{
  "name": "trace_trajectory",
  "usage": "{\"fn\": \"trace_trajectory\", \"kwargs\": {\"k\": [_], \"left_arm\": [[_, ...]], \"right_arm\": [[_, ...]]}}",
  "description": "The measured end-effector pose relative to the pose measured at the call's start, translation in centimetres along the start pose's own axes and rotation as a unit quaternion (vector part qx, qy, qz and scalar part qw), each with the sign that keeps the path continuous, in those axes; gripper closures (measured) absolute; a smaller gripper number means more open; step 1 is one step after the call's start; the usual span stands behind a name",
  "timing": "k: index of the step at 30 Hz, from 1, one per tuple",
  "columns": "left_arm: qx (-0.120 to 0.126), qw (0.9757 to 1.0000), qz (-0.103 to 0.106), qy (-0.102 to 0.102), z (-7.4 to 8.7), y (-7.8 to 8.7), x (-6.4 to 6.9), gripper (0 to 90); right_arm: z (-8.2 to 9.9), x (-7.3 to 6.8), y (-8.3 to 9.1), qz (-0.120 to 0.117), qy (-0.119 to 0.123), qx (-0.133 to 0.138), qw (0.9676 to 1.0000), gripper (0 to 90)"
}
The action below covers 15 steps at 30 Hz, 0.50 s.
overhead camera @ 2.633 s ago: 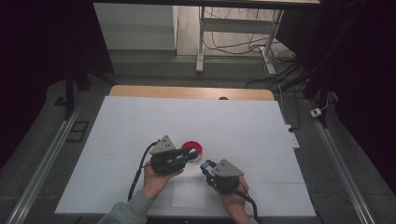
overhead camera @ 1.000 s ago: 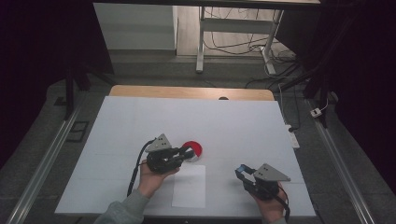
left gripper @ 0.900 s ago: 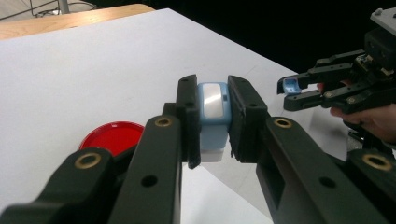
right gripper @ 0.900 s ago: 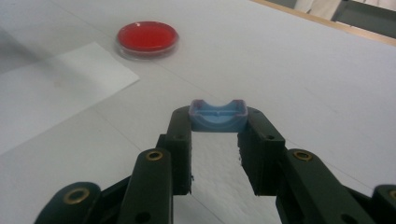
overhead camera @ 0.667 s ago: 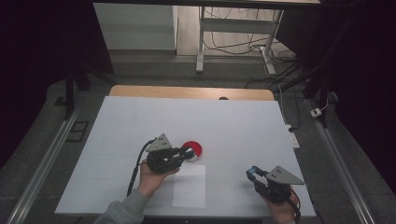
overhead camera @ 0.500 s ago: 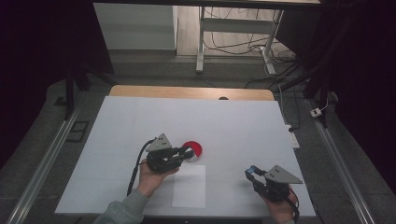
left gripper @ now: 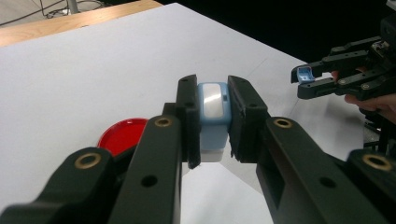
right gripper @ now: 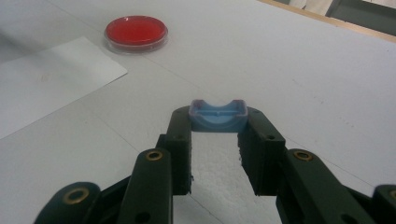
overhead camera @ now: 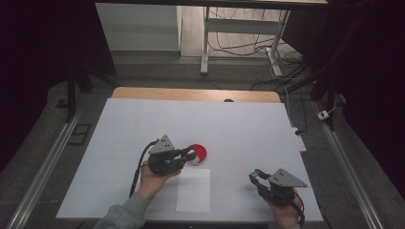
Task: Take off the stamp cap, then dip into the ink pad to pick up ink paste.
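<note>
One red-filled dish point(overhead camera: 197, 153) beside left claw point(overhead camera: 190, 155), lidded.

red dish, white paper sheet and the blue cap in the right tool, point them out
red dish point(right gripper: 136, 31), right gripper view, middle of its red face
white paper sheet point(overhead camera: 193, 190), high view, centre of the sheet
blue cap point(right gripper: 217, 119), right gripper view, its front wall between the jaws

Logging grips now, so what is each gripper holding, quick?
Left gripper: closed on a light blue, white-bottomed stamp-like block.
Right gripper: closed on a small light blue plastic cap.
</note>
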<state>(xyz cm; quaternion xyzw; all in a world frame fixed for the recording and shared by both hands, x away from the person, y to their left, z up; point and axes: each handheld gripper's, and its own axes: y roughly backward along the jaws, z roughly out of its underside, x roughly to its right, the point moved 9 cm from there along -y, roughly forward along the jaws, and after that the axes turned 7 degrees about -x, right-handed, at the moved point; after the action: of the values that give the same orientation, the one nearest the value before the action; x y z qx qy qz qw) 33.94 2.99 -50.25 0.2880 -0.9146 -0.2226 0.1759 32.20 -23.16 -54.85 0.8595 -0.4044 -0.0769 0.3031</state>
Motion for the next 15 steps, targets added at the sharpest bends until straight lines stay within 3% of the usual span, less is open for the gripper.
{"fn": "trace_trajectory", "kwargs": {"k": [15], "left_arm": [[-0.009,0.9999,-0.005,-0.004,-0.2,-0.4,-1.1,75.6]], "right_arm": [[-0.2,0.2,0.1,0.012,0.0,0.006,0.9999,65.2]]}}
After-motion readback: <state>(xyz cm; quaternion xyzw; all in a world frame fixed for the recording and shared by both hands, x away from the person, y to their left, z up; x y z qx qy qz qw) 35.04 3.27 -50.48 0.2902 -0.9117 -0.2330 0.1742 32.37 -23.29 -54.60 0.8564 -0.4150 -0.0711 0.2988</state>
